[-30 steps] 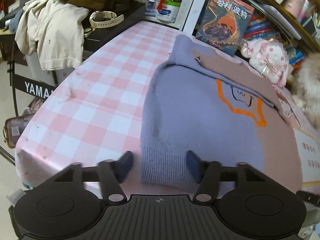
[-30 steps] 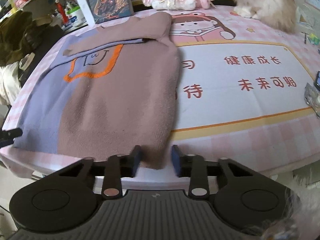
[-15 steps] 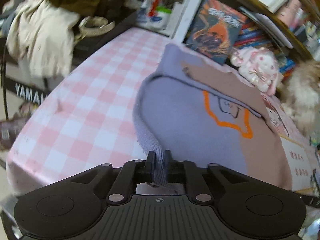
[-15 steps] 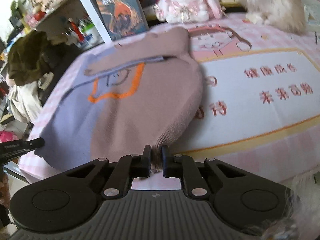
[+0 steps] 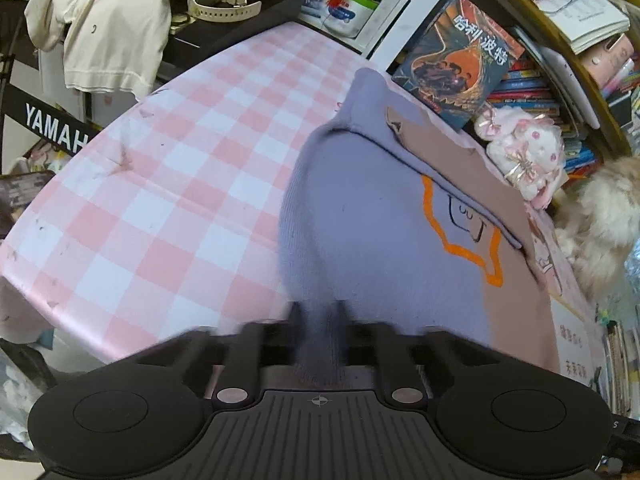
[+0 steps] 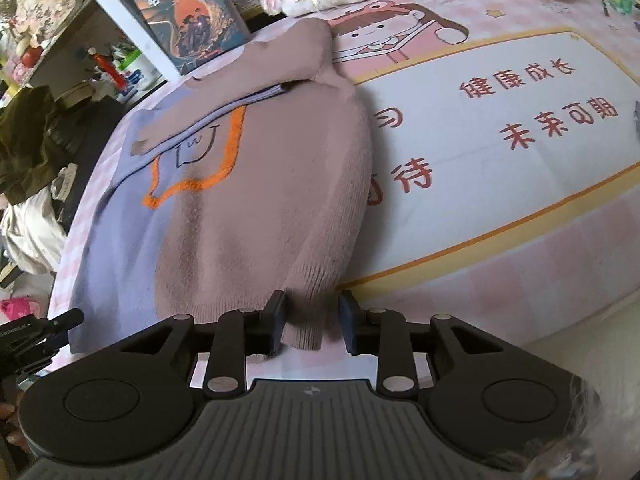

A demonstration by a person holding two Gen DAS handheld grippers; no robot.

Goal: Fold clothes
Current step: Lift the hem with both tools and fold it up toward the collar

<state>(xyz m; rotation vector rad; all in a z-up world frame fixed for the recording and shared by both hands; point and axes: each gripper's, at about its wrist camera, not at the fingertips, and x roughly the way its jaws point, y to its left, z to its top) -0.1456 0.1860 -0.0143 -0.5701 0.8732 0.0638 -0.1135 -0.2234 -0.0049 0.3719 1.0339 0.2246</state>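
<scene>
A knit sweater point(image 5: 380, 240), lilac on one half and mauve-brown on the other with an orange outline on the chest, lies flat on the table with its sleeves folded across the top. My left gripper point(image 5: 318, 320) is shut on the lilac hem corner, which bunches up between the blurred fingers. In the right wrist view the sweater point(image 6: 260, 208) reaches down to my right gripper point(image 6: 312, 322). Its jaws are opening, and the mauve hem corner hangs loose between them with a gap at the right pad.
The pink checked tablecloth point(image 5: 180, 160) spreads left of the sweater, and a printed mat point(image 6: 500, 160) with red characters lies to its right. Behind stand a book point(image 5: 452, 56), a plush bunny point(image 5: 524, 148), a fluffy toy point(image 5: 600, 208) and shelves. A cream garment point(image 5: 108, 20) hangs at far left.
The left gripper went from open around the lilac hem to shut on it, bunching the corner up. The right gripper closed on the mauve hem, then parted again.
</scene>
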